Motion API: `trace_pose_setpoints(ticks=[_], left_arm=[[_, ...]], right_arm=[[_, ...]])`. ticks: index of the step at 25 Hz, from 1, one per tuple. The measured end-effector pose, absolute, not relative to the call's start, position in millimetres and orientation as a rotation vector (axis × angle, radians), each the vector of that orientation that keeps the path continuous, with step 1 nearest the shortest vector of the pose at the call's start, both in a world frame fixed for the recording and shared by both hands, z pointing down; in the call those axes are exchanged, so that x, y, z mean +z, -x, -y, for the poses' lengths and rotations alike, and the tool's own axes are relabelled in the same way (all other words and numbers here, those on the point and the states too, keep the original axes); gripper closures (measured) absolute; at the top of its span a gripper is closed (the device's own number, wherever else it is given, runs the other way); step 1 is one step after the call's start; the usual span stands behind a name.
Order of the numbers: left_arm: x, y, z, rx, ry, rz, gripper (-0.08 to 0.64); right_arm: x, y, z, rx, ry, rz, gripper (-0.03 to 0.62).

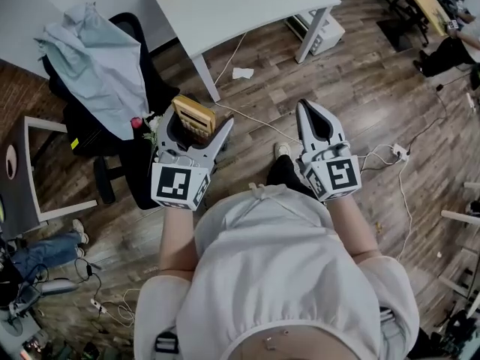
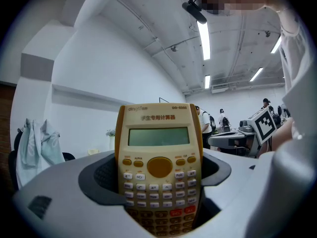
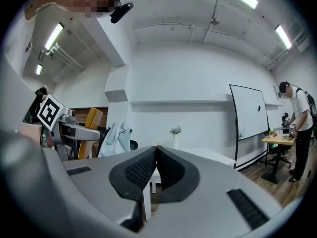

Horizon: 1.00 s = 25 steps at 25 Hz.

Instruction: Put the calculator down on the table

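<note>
A white shirt fills the near edge of the head view, and just beyond it sit the marker cubes of the two tools. The left gripper has its fingers clamped on the lower half of the calculator. It stands upright between them with its screen end free, over the wooden floor and well short of the white counter. The right gripper carries nothing, its fingers pressed together tip to tip. The main risk, as I judge it, is a slip. The calculator's case is smooth hard plastic, cream on the face with amber sides, and only the dark ribbed pads hold it. A jolt or an early release would drop it onto hard planks instead of the counter. Loose cables trail over the floor and could catch a foot on the way. Set down end first, the slim flat body could also topple. Its keys run in small rounded rows under a grey display and one large round orange button. The fingers are pale moulded shells, curved and tapering. Farther off, the counter is a smooth flat slab on square legs, near a black chair draped with pale blue cloth.
</note>
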<state>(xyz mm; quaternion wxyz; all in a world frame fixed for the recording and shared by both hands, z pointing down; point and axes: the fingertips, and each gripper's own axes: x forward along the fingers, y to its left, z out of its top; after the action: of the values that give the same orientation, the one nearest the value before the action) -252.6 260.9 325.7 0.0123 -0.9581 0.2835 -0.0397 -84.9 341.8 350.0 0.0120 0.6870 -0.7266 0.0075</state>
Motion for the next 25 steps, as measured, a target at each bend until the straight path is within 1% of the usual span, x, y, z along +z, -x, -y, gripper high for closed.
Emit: trace_pose_setpoints(ticks=[7, 14, 19, 25], left_arm=[[313.6, 159.2, -200.7, -0.111, 2.949, -1.042, 0.141], [303.0, 82.0, -148.8, -0.104, 2.888, -1.186, 0.141], [310.4, 54.1, -120.5, -0.153, 2.878, -1.267, 0.141], [334.9, 40.5, -66.9, -0.220, 2.882, -1.339, 0.141]], right_arm=[[338.1, -11.4, -262.8, -0.004, -1.998, 2.363, 0.589], [329.6, -89.1, -193.8, -0.027, -1.850, 2.463, 0.589], [338.3, -122.8, -149.8, 0.024, -1.790, 2.496, 0.589], [353.2, -138.0, -89.0, 0.030, -1.733, 2.511, 0.589]])
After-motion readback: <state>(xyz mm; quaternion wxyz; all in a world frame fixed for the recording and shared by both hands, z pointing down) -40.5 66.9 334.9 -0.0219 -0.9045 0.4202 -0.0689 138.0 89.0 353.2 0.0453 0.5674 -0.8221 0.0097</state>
